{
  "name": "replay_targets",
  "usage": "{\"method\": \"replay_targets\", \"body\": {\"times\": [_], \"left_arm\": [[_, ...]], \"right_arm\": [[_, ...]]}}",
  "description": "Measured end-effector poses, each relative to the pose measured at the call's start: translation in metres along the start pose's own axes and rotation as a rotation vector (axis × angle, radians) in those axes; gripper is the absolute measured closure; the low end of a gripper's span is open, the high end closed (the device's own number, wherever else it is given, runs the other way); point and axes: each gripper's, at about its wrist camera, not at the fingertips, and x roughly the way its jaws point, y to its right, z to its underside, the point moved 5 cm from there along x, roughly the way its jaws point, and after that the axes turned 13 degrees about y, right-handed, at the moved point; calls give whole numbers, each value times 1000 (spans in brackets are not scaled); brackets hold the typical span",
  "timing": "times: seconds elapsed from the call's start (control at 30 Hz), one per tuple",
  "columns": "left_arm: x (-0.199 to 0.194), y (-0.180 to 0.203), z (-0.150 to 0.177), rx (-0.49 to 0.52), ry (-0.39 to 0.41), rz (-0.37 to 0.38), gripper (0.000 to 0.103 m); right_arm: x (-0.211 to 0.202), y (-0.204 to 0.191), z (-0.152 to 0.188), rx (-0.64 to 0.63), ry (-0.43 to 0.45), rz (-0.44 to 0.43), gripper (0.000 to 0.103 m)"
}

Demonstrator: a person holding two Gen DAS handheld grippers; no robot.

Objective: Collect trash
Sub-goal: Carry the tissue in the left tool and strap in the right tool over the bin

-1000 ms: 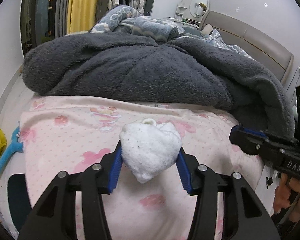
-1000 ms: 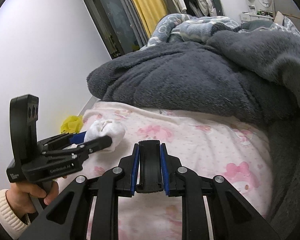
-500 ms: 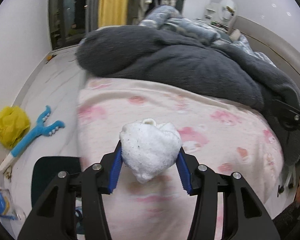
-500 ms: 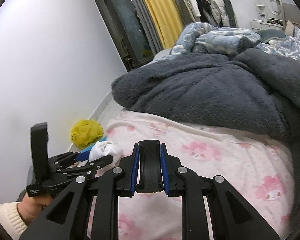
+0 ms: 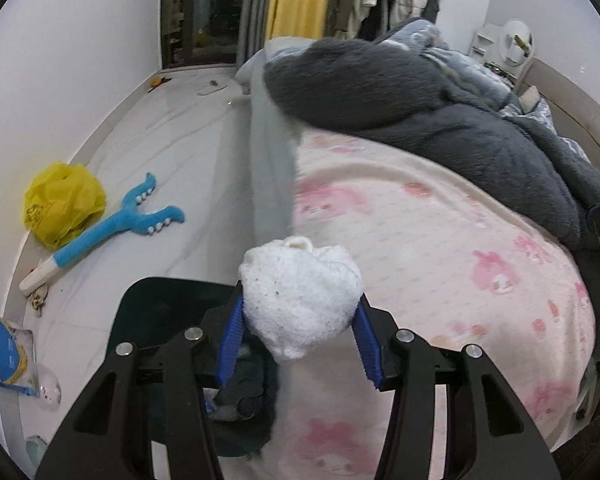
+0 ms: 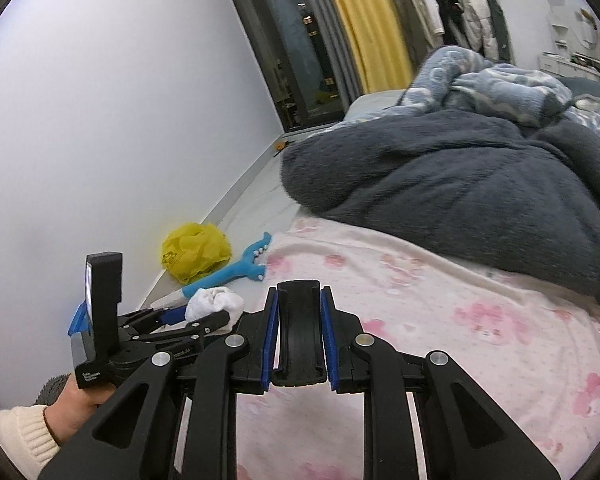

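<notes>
A crumpled white wad [image 5: 296,280] sits between the blue pads of my left gripper [image 5: 300,305], which is shut on it. It hangs over the edge of the bed, above a dark bin [image 5: 140,308] on the floor with dark stuff inside. In the right wrist view the same left gripper [image 6: 204,316] shows at lower left with the wad [image 6: 214,302], held by a hand [image 6: 72,404] in a cream sleeve. My right gripper [image 6: 299,292] is shut on a flat black object [image 6: 300,332] above the pink sheet [image 6: 440,312].
The bed carries a pink printed sheet [image 5: 420,240] and a heaped dark grey blanket [image 5: 420,92]. On the pale floor by the wall lie a yellow plastic bag [image 5: 62,204], a blue forked stick [image 5: 116,224] and a blue packet [image 5: 4,352].
Both grippers have swung left from over the bed towards its edge. The floor, the yellow bag and the dark bin have come into view. Both grips are unchanged.
</notes>
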Motion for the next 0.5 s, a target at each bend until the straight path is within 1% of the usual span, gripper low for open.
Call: {"method": "replay_targets", "body": {"times": [0.17, 0.5], "left_arm": [[3, -29, 10, -14, -36, -35, 50], [13, -89, 43, -43, -147, -103, 50]], "right_arm": [[18, -26, 2, -22, -17, -32, 83], [59, -74, 11, -50, -62, -91, 83]]}}
